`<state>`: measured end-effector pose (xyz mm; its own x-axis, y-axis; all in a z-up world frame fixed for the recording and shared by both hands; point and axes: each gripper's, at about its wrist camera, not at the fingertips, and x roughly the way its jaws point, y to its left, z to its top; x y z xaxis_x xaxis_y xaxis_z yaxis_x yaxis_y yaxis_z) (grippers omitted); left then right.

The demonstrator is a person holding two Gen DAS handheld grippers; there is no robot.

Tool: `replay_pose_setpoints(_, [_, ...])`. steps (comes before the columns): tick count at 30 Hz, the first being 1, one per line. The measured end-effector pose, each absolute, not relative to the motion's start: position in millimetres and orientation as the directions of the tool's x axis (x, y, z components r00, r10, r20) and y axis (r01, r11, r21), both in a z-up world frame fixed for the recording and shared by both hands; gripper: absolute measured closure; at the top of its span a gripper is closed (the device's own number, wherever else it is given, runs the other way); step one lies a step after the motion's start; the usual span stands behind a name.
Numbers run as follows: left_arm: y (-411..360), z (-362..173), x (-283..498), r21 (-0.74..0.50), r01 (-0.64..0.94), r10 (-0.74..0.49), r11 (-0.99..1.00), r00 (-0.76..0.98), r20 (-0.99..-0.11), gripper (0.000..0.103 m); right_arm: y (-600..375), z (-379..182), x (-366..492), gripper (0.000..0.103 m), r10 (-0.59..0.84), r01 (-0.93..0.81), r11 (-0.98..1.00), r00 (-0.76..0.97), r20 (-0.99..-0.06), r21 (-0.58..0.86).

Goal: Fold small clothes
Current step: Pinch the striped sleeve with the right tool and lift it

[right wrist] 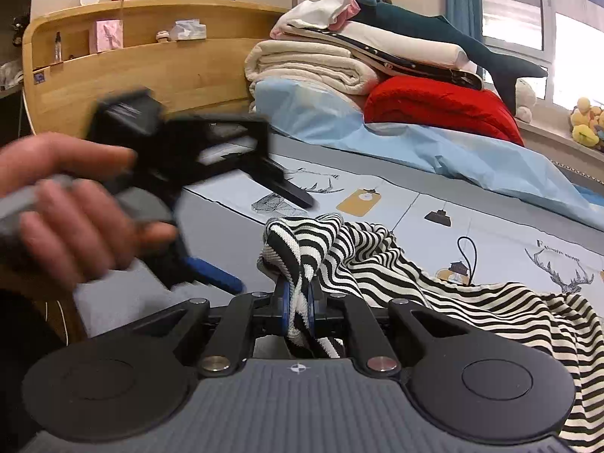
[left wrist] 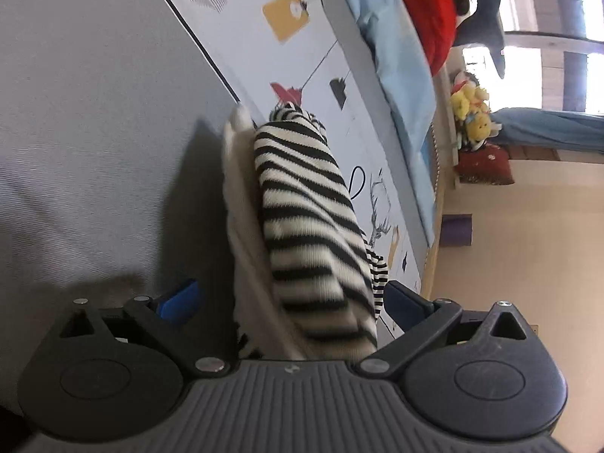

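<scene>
Stripes everywhere — the striped garment (right wrist: 396, 264) lies crumpled on the bed (right wrist: 490, 226), trailing from the right claw (right wrist: 300, 307) away to the right of its view. That right claw is clenched on a bunched edge of the knit, blue pads squeezing the fabric between them, with a fold standing up just above the fingers.

Over to the left claw (left wrist: 290, 298) — jaws spread wide, nothing pinched. In its own tilted view a long ridge of the striped garment (left wrist: 305, 219) runs straight out ahead between the fingers (left wrist: 404, 300), long axis in line with the claw, with neither pad pressing on the cloth. From the right wrist view the left claw (right wrist: 271, 234) hangs blurred in a hand (right wrist: 75, 204) just left of the bunched edge, apparently above the bed.

So, by my reading, the left is the free one and already lined up along the ridge; the coming grasp likely calls for closing across that ridge while the right keeps its hold.
</scene>
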<state>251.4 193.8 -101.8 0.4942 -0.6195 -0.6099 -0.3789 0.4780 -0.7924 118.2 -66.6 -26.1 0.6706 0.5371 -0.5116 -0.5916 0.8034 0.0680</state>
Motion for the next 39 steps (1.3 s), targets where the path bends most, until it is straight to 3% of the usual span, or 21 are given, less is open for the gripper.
replay_pose_setpoints(4, [180,-114,271,-0.759,-0.383,-0.604,0.526,0.460,-0.651,0.005,-74,-23,118,0.094,0.554,-0.605,0.791,0.649,-0.521,0.086])
replay_pose_setpoints(6, [173,-118,277,-0.737,-0.372,-0.598,0.564,0.432,-0.675,0.018,-75,-22,118,0.094,0.563,-0.609,0.787,0.638,-0.525,0.104])
replay_pose_setpoints(8, [170,-119,280,-0.708,-0.347,-0.574,0.615,0.419,-0.703,0.057,-73,-22,118,0.094,0.573,-0.618,0.778,0.625,-0.530,0.112])
replay_pose_setpoints(10, [173,-118,278,-0.698,-0.312,-0.564,0.644,0.423,-0.710,0.085,-67,-24,118,0.094,0.584,-0.632,0.766,0.608,-0.538,0.117])
replay_pose_setpoints(11, [177,-115,274,-0.689,-0.299,-0.548,0.660,0.436,-0.714,0.087,-63,-25,118,0.094,0.590,-0.641,0.758,0.598,-0.543,0.117])
replay_pose_setpoints(14, [196,-99,255,-0.712,-0.272,-0.532,0.647,0.507,-0.678,0.088,-52,-25,115,0.094,0.630,-0.676,0.724,0.563,-0.535,0.139])
replay_pose_setpoints(18, [227,-68,222,-0.743,-0.207,-0.485,0.637,0.641,-0.594,0.089,-38,-13,110,0.094,0.730,-0.722,0.654,0.523,-0.440,0.225])
replay_pose_setpoints(20, [235,-63,214,-0.735,-0.216,-0.462,0.642,0.656,-0.596,0.089,-35,-7,111,0.094,0.773,-0.726,0.621,0.503,-0.387,0.295])
replay_pose_setpoints(23, [228,-60,211,-0.705,-0.233,-0.438,0.669,0.643,-0.628,0.089,-35,-6,114,0.094,0.783,-0.701,0.616,0.494,-0.378,0.359])
replay_pose_setpoints(28, [181,-47,220,-0.722,-0.153,-0.461,0.674,0.676,-0.574,0.089,-65,-4,118,0.094,0.747,-0.642,0.663,0.538,-0.390,0.384])
replay_pose_setpoints(36, [48,-25,243,-0.746,0.079,-0.596,0.661,0.659,-0.459,0.089,-185,-1,115,0.094,0.608,-0.460,0.787,0.693,-0.388,0.412])
replay_pose_setpoints(39, [-2,-18,247,-0.743,0.169,-0.652,0.648,0.628,-0.426,0.079,-230,-3,105,0.094,0.544,-0.384,0.822,0.746,-0.383,0.421])
